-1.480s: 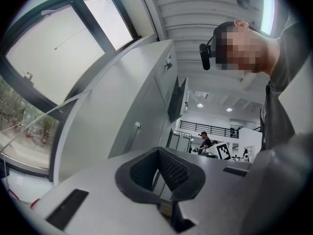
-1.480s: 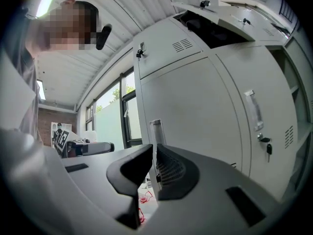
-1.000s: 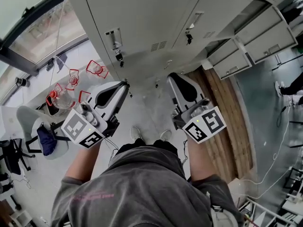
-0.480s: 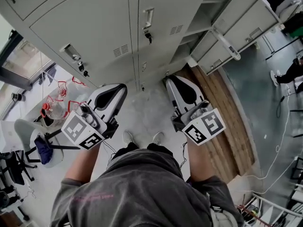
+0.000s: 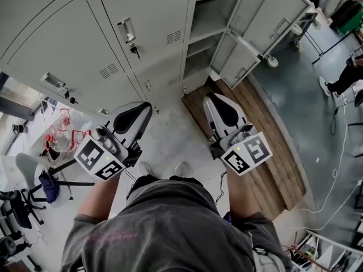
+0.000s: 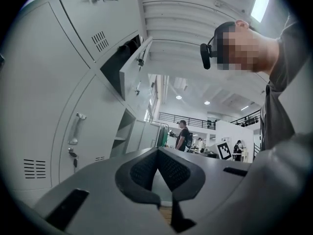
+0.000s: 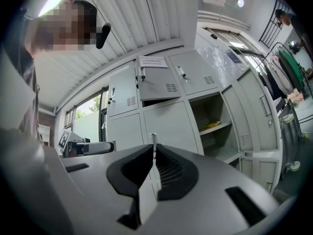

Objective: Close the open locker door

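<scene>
Bare floor point(image 5: 170, 132) before open locker door point(image 5: 266, 18)

The lockers point(image 5: 74, 33) are pale grey all over, the open locker door point(image 5: 265, 17) included; 1 upper door carries a white sheet point(image 7: 152, 61). The left gripper point(image 5: 148, 103) and right gripper point(image 5: 207, 97) have white shells with black pads, and their 2 marker cubes point(image 5: 248, 153) bear black squares on white. Brown wooden planks point(image 5: 272, 146) border the speckled grey floor point(image 5: 170, 135). The shirt point(image 5: 170, 231) is grey with pink lettering. The clear jugs point(image 5: 59, 139) have red handles. A shelf item point(image 7: 217, 125) is yellow.
</scene>
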The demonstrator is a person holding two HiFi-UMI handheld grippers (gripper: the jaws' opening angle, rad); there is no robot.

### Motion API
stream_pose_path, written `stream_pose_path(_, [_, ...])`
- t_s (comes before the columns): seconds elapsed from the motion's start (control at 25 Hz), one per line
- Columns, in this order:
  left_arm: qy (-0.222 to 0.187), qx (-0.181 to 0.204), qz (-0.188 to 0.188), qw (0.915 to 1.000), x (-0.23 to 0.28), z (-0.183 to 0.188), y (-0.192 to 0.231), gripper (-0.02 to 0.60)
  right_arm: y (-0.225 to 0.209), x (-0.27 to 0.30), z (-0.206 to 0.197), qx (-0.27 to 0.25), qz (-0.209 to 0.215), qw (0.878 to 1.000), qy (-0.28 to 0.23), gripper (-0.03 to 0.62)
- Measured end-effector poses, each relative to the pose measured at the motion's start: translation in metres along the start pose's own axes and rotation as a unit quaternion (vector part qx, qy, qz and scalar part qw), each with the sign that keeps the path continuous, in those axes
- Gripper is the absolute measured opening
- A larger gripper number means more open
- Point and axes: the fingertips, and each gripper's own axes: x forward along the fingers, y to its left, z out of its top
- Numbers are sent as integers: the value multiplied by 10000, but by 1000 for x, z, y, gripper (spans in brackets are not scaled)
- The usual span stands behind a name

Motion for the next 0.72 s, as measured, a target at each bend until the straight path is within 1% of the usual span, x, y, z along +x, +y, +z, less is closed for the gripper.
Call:
stream_pose_path(0.32, [137, -63, -275, 9995, 52, -21, -33, 14, -57, -51, 14, -1, -410, 9991, -131, 31])
stream_pose_path(0.52, [199, -142, -481, 9985, 77, -31, -39, 14, -79, -67, 16, -31, -639, 9979, -122, 31])
stream_pose_path(0.72, [198, -176, -742, 9969, 106, -33, -35, 14, -101, -71, 19, -67, -864, 9962, -131, 31])
